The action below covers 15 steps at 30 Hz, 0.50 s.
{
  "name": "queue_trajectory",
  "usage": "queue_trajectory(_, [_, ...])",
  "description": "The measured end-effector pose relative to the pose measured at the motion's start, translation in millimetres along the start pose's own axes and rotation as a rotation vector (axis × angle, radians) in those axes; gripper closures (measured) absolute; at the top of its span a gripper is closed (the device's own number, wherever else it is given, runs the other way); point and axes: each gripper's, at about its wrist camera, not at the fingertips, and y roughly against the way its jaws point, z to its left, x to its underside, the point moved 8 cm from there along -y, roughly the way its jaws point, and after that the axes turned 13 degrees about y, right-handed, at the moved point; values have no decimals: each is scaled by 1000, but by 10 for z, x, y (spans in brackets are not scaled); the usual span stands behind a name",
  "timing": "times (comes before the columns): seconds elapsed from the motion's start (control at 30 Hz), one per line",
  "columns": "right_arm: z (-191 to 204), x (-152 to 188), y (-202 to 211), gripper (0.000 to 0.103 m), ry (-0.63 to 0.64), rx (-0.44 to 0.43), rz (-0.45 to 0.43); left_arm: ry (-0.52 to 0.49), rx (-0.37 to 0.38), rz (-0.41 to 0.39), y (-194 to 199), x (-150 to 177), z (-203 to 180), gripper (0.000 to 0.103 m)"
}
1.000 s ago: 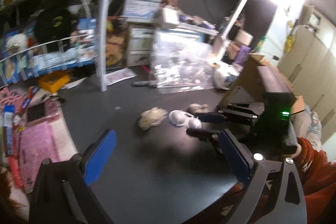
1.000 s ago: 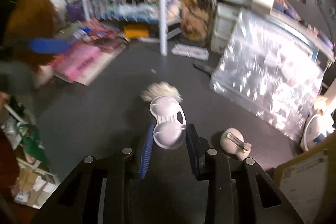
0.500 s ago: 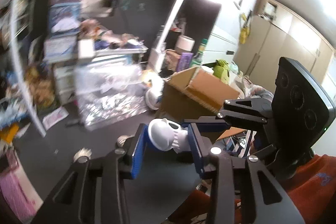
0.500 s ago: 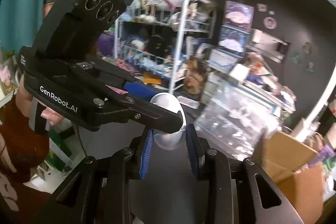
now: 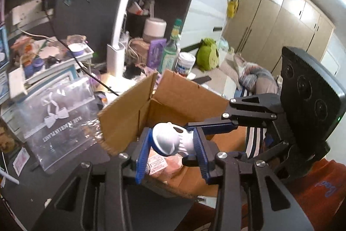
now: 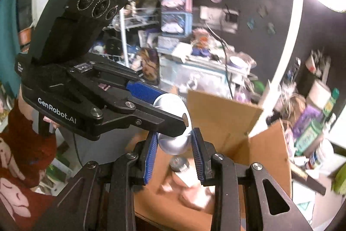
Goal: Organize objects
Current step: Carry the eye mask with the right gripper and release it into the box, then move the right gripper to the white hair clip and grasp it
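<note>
white case (image 6: 173,144) between both grippers' jaws, above cardboard box (image 6: 248,144)

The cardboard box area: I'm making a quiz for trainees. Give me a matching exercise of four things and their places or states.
Things:
1. white plastic piece
2. cardboard box
3. green plush toy
4. clear plastic bag

Places or states:
A. lies left of the box
B. flaps open
C. gripped by both tools
D. sits behind the box

Pairs: 1-C, 2-B, 3-D, 4-A

Dark table (image 5: 71,168) — cardboard box (image 5: 173,101), seemingly plastic pouch (image 5: 58,120)
</note>
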Motion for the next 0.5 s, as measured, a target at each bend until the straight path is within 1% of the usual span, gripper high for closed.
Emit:
queue_trajectory(0.1, [-87,118,-36,76,-19,-18,28,-7,-26,24,-109,2,-15,66])
queue_trajectory(0.13, [-103,141,-57,76,-20,-12,36,-9,-42,31,-131,3,-3,59])
queue_trajectory(0.17, [-114,164,-65,76,-20,-7,45,-11,-64,29,-146,-5,19,41])
queue_trajectory(0.2, [-134,190,-84,75,-22,1,60,-9,-77,20,-142,-18,43,32])
queue_trajectory(0.23, [-156,214,-101,68,-26,10,73,-5,-83,6,-125,-36,60,24])
queue_trajectory(0.3, [-210,250,-97,54,-41,24,77,6,-70,-5,-76,-57,73,24])
queue_trajectory(0.37, [-268,272,-83,54,-58,40,77,10,-75,-20,-21,-82,96,20])
queue_trajectory(0.5, [-352,273,-67,54,-88,57,80,12,-111,-44,86,-78,169,19])
